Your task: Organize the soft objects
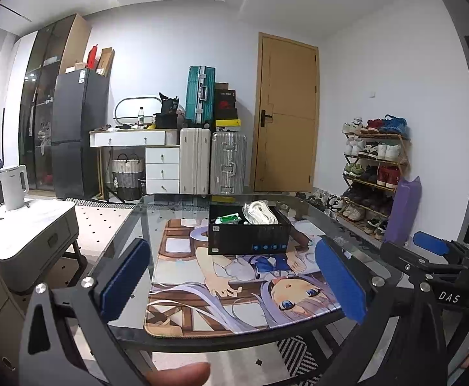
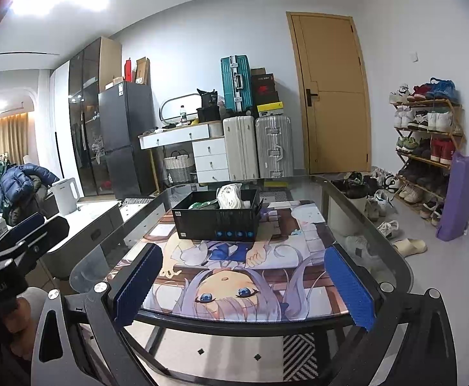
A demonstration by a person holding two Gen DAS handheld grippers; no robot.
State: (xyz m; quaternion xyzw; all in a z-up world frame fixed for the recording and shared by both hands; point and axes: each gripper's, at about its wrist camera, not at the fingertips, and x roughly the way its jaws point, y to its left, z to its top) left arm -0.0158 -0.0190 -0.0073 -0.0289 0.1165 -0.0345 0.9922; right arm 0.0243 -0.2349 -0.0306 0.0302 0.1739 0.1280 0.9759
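A black box (image 1: 248,236) stands on the illustrated desk mat (image 1: 234,292) on a glass table (image 1: 131,225). Inside it lie a bundled white soft item (image 1: 260,212) and a green soft item (image 1: 229,218). My left gripper (image 1: 234,276) is open and empty, held back near the table's front edge. In the right wrist view the box (image 2: 216,220) holds the white bundle (image 2: 231,196) and the green item (image 2: 202,206). My right gripper (image 2: 244,286) is open and empty above the mat's (image 2: 234,276) front edge. The right gripper also shows at the right of the left wrist view (image 1: 433,254).
A low side table (image 1: 25,234) with a white kettle (image 1: 12,186) stands to the left. A shoe rack (image 2: 427,148) and a purple bag (image 2: 459,196) are on the right. Suitcases (image 2: 257,148), drawers and a door (image 2: 330,93) line the far wall.
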